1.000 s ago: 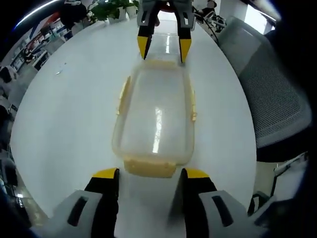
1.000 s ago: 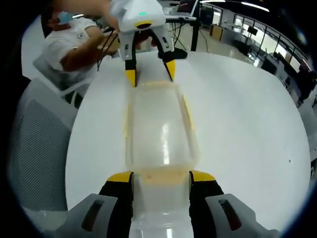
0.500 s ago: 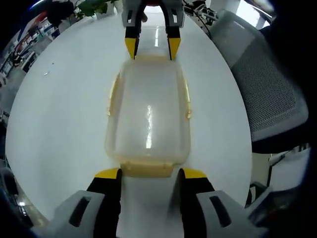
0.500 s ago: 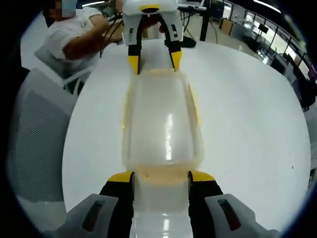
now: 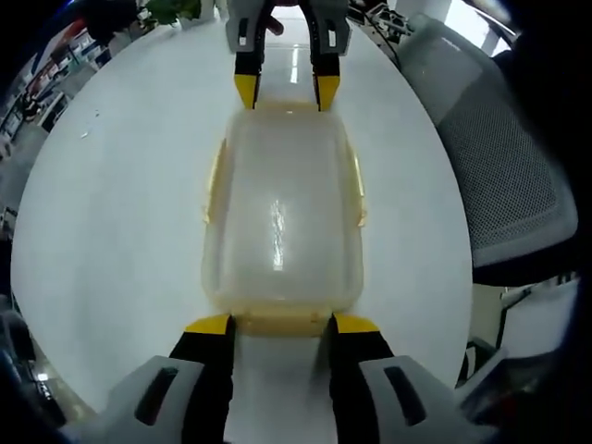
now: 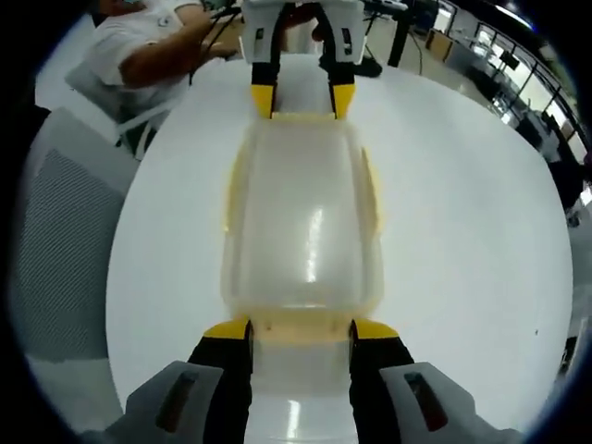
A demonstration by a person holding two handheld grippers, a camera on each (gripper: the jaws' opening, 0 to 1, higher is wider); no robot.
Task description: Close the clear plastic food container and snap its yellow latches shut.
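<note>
1. In the left gripper view, the clear container [image 5: 280,222] is seen on the white table [image 5: 120,203], the left gripper [image 5: 280,325] spread at its near end latch [image 5: 280,323].
2. In the right gripper view, the right gripper [image 6: 300,330] is spread likewise; a seated person [image 6: 153,46] is seen.

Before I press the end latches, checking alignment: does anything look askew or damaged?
Nothing stands out. The lid sits squarely on the clear container, and each end latch lies between open tongs on the white table.

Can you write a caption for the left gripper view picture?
Two open grippers, left and right, flank opposite ends of a lidded clear container on a white table.
</note>
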